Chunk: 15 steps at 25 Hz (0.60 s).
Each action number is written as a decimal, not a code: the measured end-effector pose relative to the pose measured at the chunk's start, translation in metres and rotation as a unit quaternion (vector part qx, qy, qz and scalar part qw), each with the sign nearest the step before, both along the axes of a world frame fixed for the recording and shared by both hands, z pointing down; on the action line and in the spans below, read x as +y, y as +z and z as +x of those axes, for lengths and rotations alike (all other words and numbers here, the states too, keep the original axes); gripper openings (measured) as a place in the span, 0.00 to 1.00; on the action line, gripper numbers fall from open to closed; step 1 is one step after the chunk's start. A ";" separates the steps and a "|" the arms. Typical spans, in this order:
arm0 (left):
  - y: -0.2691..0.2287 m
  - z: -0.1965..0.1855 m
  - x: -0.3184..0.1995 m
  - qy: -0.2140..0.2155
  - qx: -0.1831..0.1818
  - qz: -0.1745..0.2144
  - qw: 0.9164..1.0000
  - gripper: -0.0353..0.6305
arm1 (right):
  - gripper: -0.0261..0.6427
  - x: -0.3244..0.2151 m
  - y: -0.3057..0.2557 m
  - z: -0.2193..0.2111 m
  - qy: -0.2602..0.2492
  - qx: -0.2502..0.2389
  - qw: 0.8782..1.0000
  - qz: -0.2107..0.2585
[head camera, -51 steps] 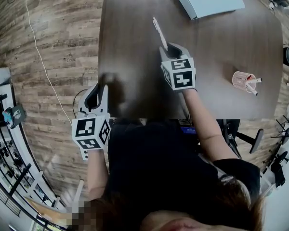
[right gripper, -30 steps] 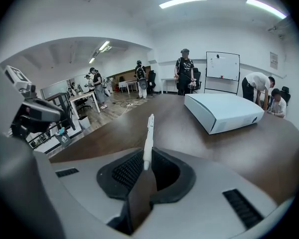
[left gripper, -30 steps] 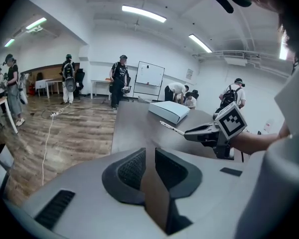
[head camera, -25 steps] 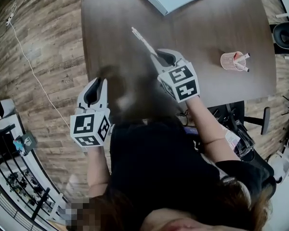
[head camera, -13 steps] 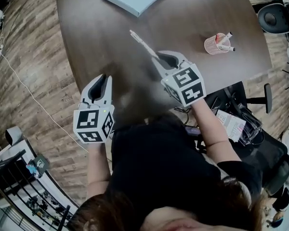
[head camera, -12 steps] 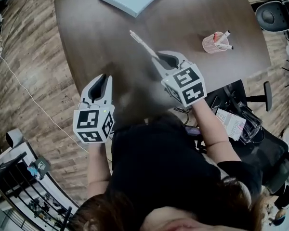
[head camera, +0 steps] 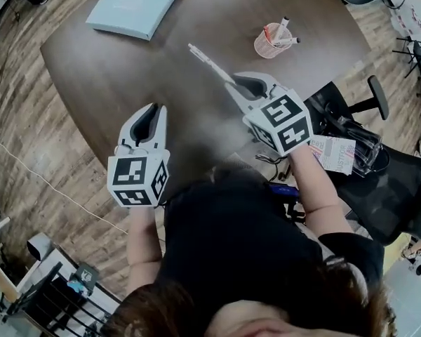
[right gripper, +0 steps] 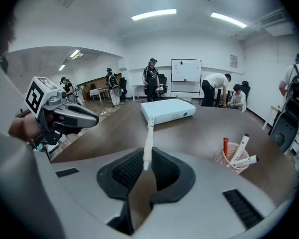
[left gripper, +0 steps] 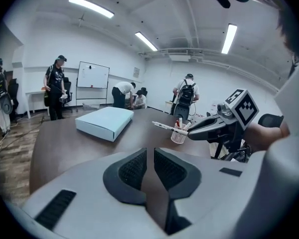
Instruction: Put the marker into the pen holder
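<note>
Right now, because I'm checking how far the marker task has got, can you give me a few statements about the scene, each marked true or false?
1. The right gripper is shut on the thin white marker. True.
2. The pink mesh pen holder is empty. False: other markers stand in it.
3. The left gripper holds nothing. True.
4. The flat light blue box lies on the floor. False: it lies on the dark brown wooden table.
5. The thin white marker's tip is inside the pen holder. False: it is apart from the holder, over the table.
</note>
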<state>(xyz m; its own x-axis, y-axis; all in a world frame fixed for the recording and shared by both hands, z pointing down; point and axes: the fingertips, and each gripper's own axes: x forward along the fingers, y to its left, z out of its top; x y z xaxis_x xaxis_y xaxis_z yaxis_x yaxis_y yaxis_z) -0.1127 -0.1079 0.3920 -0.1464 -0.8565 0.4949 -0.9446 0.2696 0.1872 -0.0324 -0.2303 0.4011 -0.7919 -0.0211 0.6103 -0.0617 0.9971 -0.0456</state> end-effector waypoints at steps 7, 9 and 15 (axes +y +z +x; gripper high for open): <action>-0.005 0.031 -0.050 0.067 0.001 0.015 0.998 0.15 | 0.14 -0.053 -0.017 0.055 0.075 0.004 0.997 0.029; -0.005 0.038 -0.063 0.082 0.003 0.019 0.996 0.15 | 0.14 -0.067 -0.022 0.067 0.092 0.007 0.995 0.038; -0.006 0.058 -0.099 0.119 0.006 0.027 0.992 0.15 | 0.14 -0.105 -0.030 0.101 0.138 0.012 0.989 0.059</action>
<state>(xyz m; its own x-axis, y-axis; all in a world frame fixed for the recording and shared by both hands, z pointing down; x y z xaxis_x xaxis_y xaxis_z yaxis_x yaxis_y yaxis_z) -0.0543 -0.2072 0.3864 0.0695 -0.8916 0.4474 -0.9778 0.0281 0.2078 0.0688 -0.3351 0.3707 -0.7312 -0.3057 0.6099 -0.3314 0.9406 0.0741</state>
